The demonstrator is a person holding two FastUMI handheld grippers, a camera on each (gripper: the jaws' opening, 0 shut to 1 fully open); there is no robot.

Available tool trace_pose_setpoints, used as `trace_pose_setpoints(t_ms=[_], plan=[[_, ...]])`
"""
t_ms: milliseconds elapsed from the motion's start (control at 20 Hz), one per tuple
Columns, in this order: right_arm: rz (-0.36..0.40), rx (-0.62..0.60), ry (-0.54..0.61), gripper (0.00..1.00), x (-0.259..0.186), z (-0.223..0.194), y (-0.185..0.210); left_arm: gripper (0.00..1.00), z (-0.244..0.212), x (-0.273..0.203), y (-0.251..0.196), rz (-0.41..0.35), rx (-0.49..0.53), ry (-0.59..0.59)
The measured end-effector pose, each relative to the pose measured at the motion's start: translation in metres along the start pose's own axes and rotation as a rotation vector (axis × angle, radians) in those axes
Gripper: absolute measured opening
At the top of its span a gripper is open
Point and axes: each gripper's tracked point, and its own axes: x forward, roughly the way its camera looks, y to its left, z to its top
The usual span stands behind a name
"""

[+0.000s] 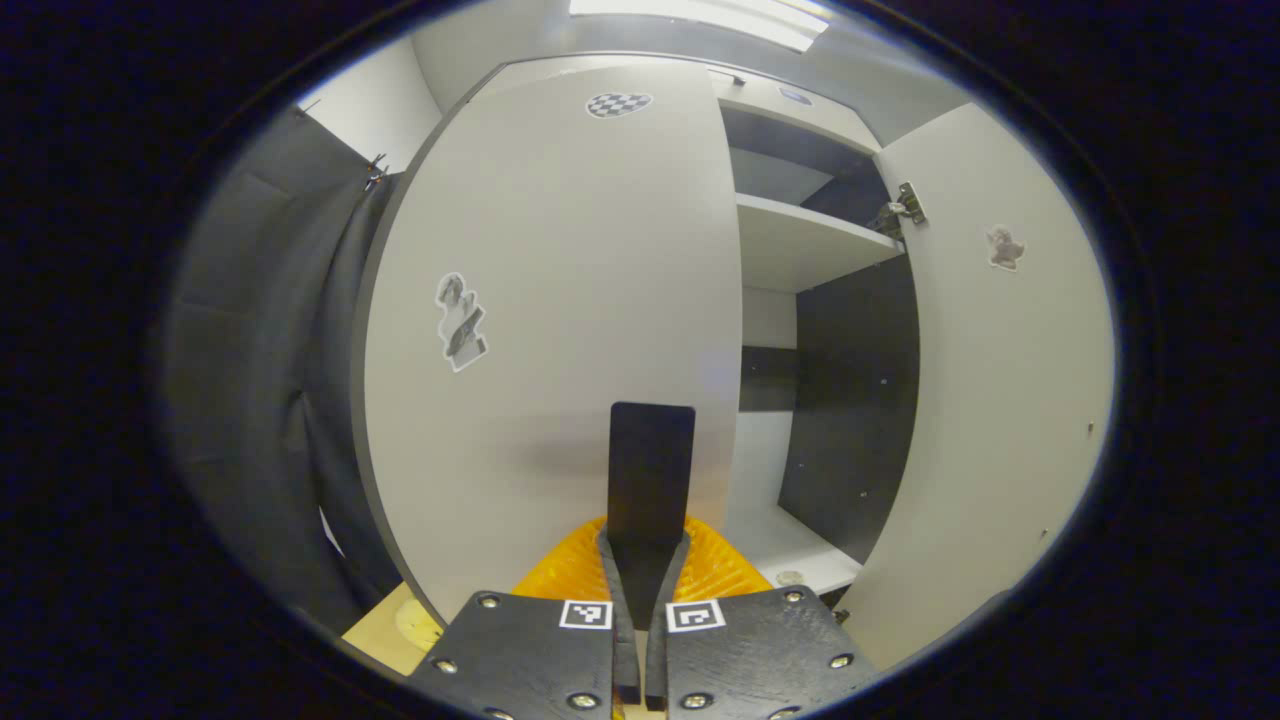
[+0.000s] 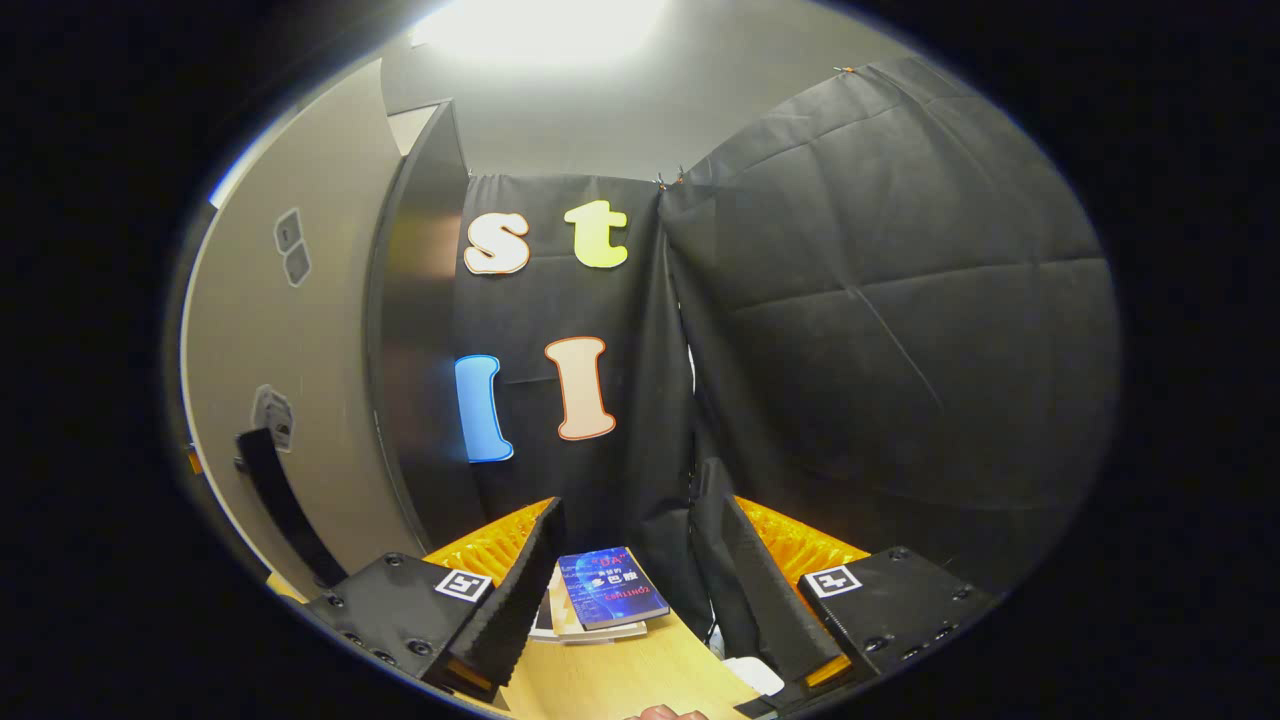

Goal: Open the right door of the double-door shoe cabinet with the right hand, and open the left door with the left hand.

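The left gripper [image 1: 650,470], fingers pressed together, points at the free edge of the shoe cabinet's left door [image 1: 550,300], apparently ready to pull it. The right door [image 1: 1000,400] already stands wide, baring a shelf [image 1: 800,240]. The right gripper [image 2: 630,580] hangs spread and empty over the wooden table [image 2: 640,670], near a book [image 2: 612,588].

A recording booth, not a home. Black cloth [image 2: 880,300] hangs pinned as walls around a white shoe cabinet [image 1: 560,300], under a ceiling light panel [image 1: 710,15].
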Motion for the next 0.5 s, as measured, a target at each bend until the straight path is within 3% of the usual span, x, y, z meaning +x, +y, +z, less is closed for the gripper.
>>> trace_pose_setpoints(t_ms=[350,500], plan=[[-0.011,-0.027,0.008,0.98,-0.071,-0.014,0.026,0.05,0.010,0.003,0.006,-0.036,-0.016,-0.020],[-0.071,-0.076,0.022,0.98,-0.096,-0.025,0.016,0.05,0.012,-0.002,0.008,-0.046,-0.027,-0.022]])
